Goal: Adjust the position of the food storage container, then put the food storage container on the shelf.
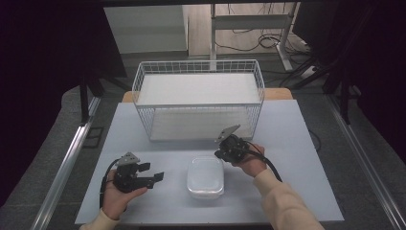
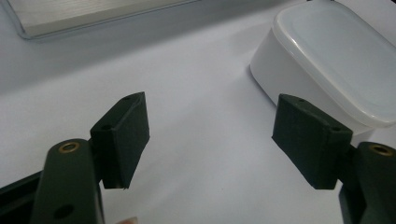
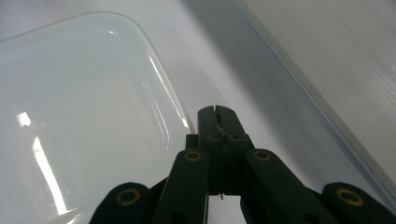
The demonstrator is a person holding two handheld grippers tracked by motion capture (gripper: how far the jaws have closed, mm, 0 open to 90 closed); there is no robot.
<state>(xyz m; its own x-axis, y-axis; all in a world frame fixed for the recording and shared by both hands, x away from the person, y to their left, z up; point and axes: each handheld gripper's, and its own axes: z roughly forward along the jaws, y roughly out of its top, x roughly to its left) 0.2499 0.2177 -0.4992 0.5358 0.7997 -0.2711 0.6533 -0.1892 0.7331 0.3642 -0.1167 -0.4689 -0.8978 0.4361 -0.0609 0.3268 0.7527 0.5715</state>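
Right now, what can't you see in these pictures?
- Inside the white container: the frosted lid hides it in the high view.
- Whether the right gripper touches the lid: too close to tell in the right gripper view.
- The container's far end: cut off by the left gripper view's edge.

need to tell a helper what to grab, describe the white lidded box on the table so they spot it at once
Start at the white wire basket at the far side of the grey table. Come toward the person's edge: the box sits between the two hand-held tongs, nearer the right one. It is a low, rounded-corner white plastic container with a translucent lid, the only solid, closed thing there.
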